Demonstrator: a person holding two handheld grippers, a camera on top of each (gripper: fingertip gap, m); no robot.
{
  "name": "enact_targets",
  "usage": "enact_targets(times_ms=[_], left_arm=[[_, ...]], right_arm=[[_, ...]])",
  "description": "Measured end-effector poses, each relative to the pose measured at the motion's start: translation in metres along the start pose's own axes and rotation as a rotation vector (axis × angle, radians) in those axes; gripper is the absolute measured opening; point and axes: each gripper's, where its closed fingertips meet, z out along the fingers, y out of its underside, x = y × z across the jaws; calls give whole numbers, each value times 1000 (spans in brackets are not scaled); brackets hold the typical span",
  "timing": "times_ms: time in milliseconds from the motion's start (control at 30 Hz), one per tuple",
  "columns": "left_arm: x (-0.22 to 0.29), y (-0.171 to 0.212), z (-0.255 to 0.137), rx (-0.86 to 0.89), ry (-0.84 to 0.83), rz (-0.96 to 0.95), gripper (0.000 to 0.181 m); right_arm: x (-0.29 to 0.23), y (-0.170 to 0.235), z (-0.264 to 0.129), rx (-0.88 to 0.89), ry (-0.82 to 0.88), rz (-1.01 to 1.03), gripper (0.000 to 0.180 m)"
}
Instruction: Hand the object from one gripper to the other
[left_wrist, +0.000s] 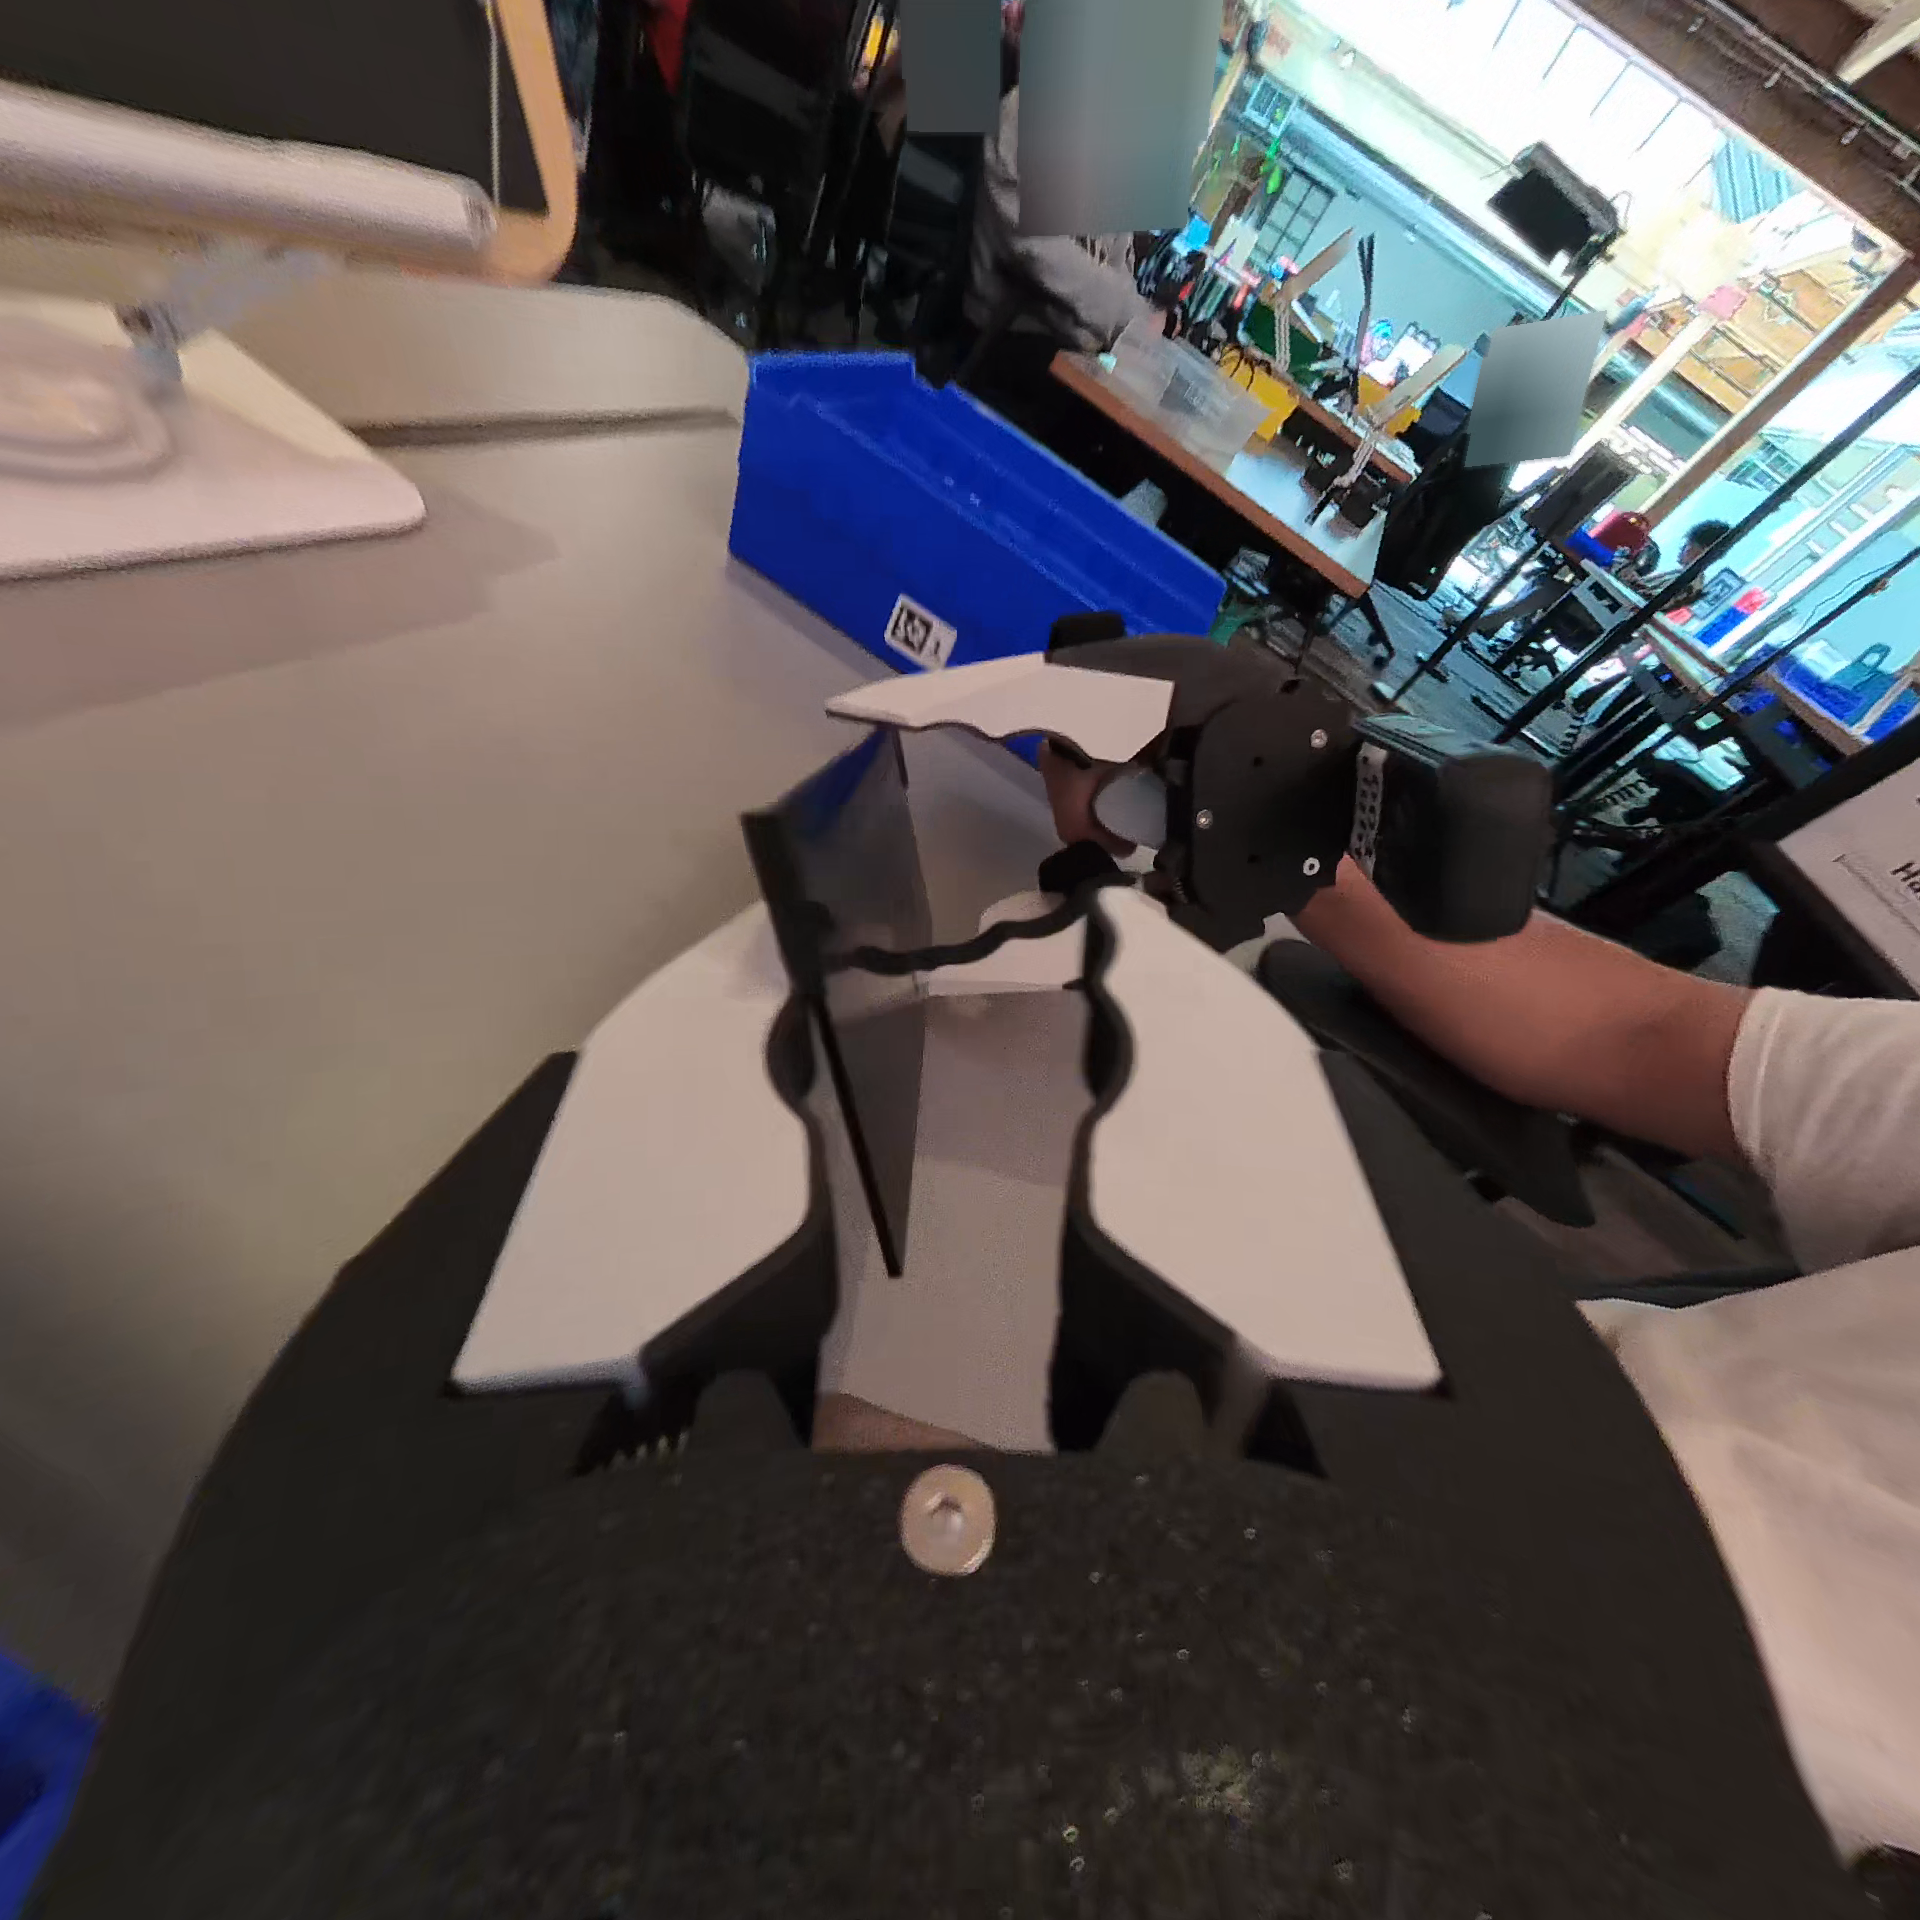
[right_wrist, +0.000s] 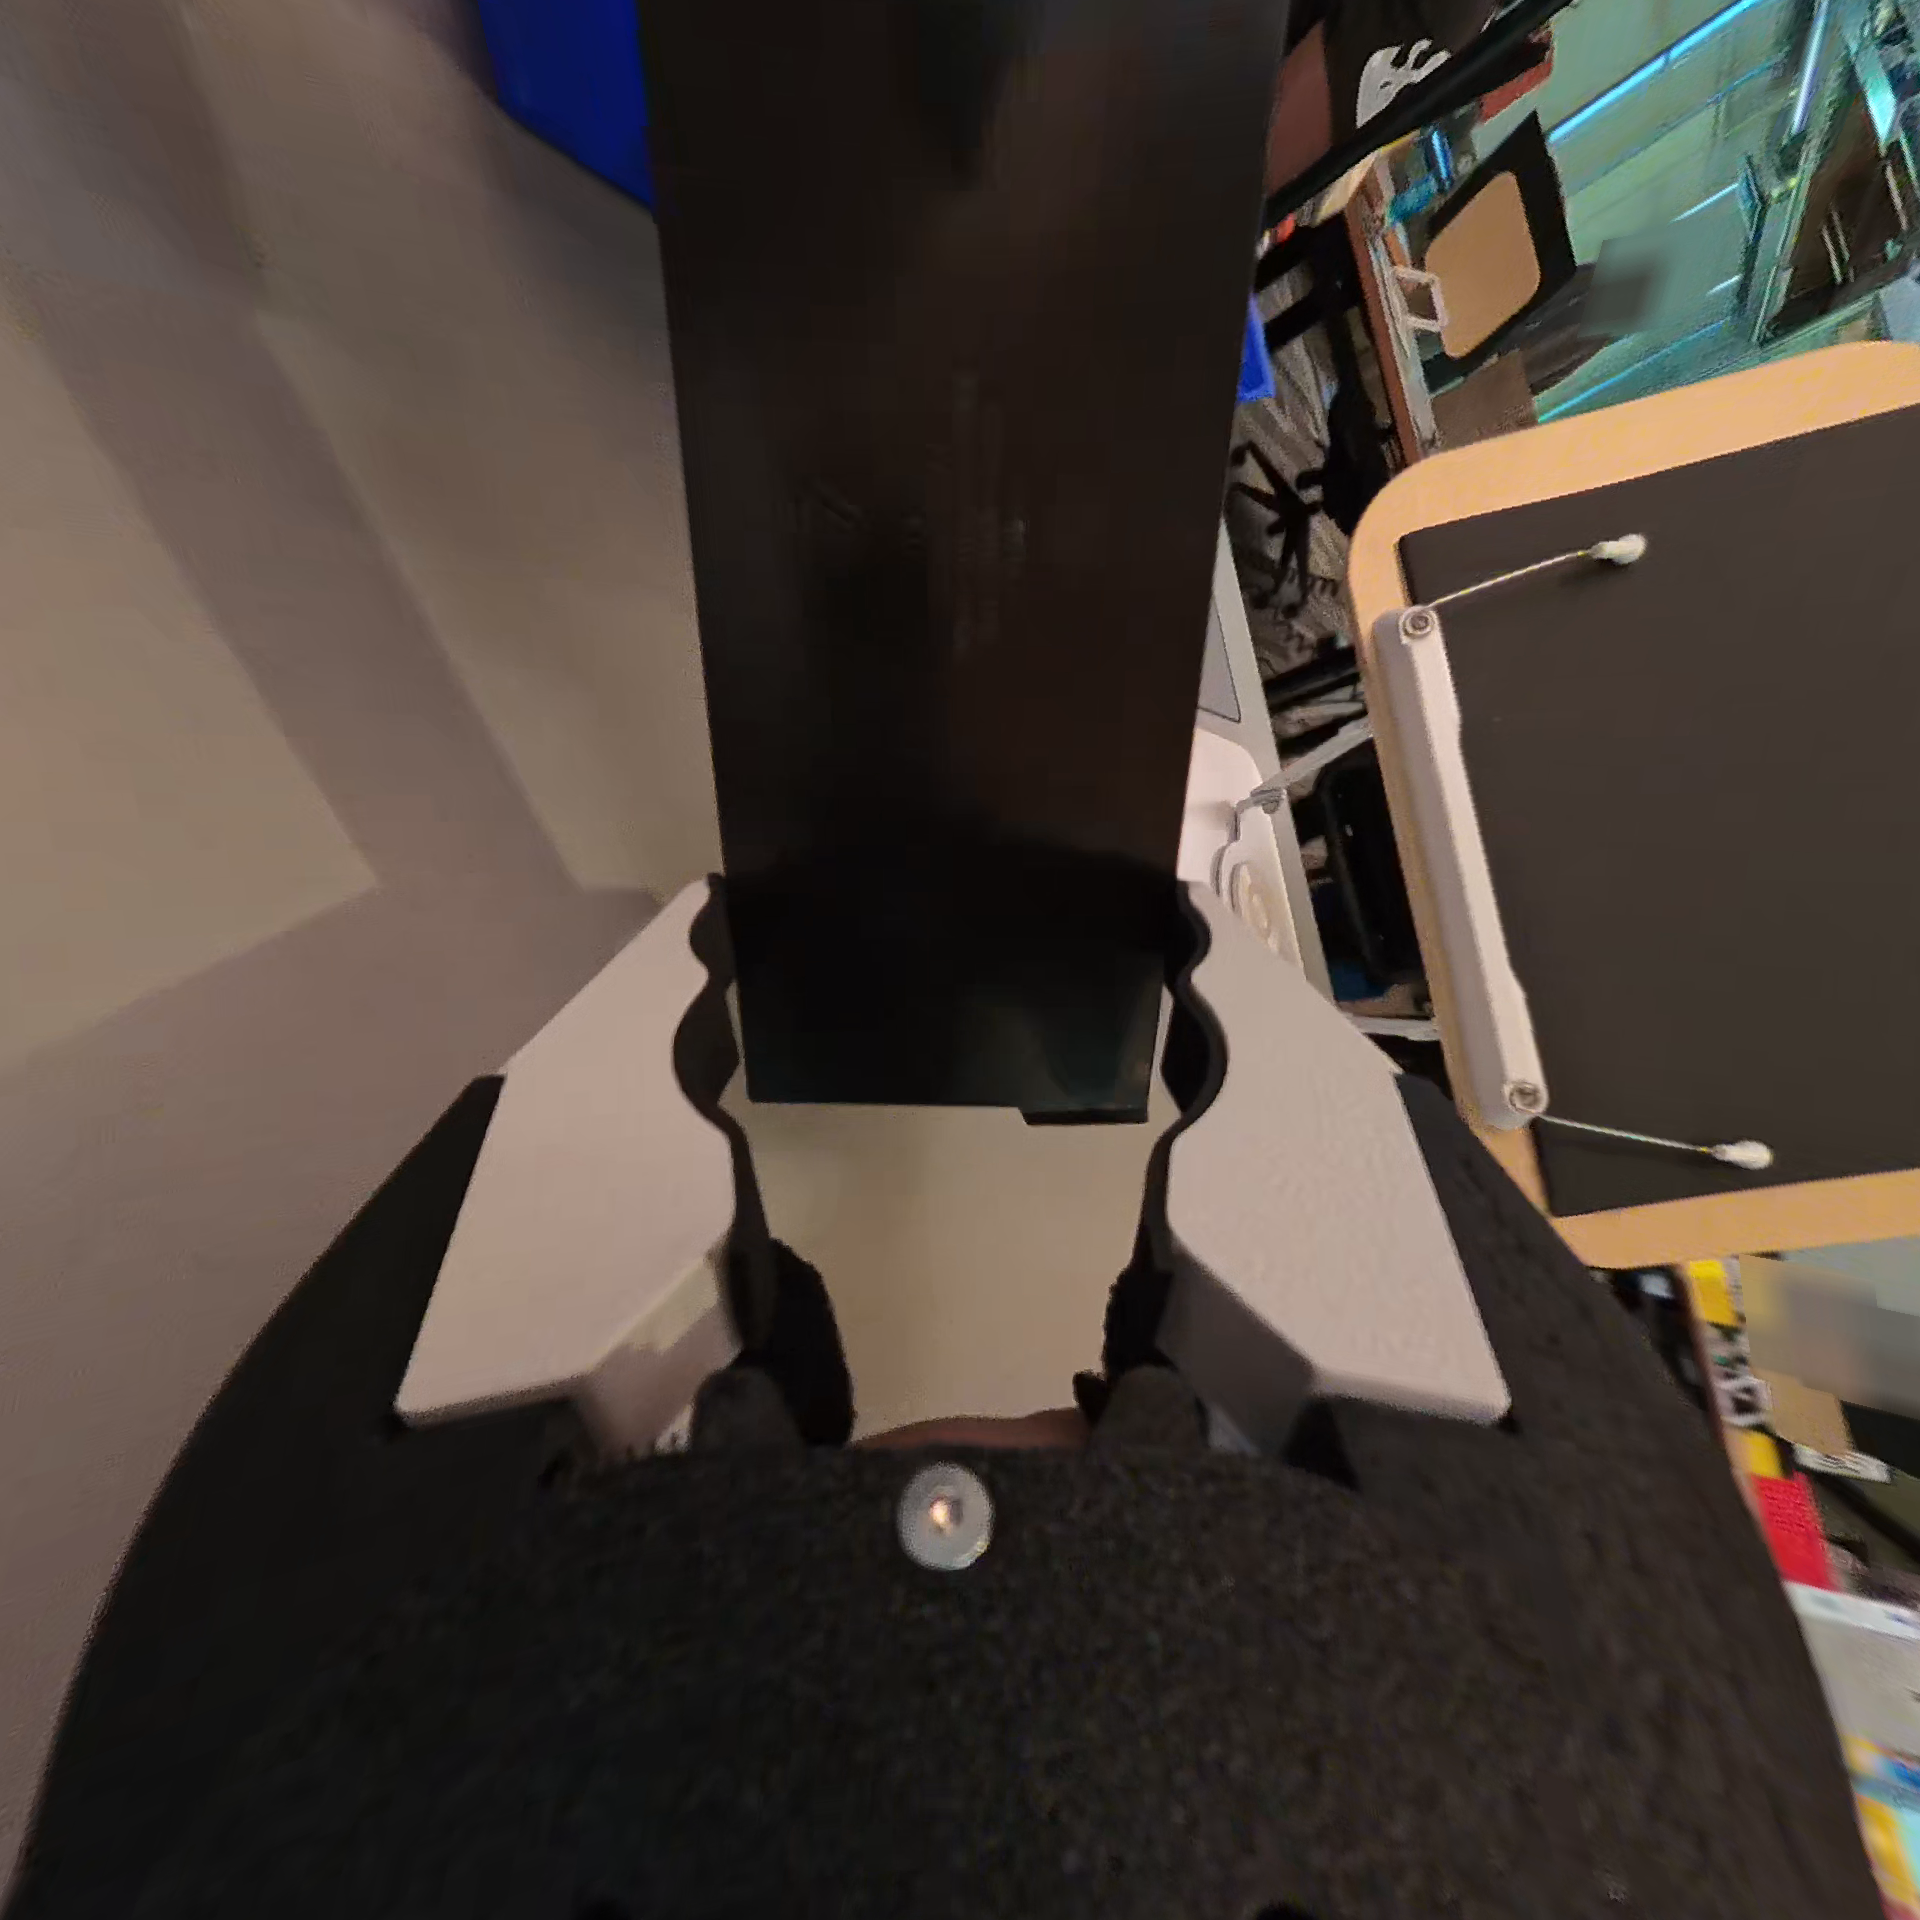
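Midair, the right gripper (right_wrist: 951, 997) was clamped on the near end of a thin dark plate (right_wrist: 951, 468), both finger edges pressed against the plate's sides, the plate running straight ahead from it. Seen from the left wrist, that plate (left_wrist: 852, 935) stood edge-on between the left gripper's (left_wrist: 935, 987) fingers, which stood apart with a gap on either side, not touching it. Beyond the plate, the right gripper (left_wrist: 997, 790) came in from the right. Farther off sat a blue bin (left_wrist: 935, 499) on a grey table (left_wrist: 364, 831).
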Motion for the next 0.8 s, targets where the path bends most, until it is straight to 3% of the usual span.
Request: enact_targets(times_ms=[100, 367, 467, 700, 800], left_arm=[[8, -20, -15, 94, 3, 111, 72], [5, -33, -25, 208, -14, 144, 95], [1, -36, -24, 269, 19, 70, 93], [6, -46, -26, 392, 129, -67, 84], [8, -46, -25, 394, 143, -85, 67]], right_arm=[[7, -2, -7, 70, -48, 136, 83], [21, -23, -30, 378, -349, 710, 82], [11, -22, -28, 409, -493, 868, 81], [-30, -19, -5, 243, -548, 792, 81], [-43, -19, 4, 173, -511, 714, 81]])
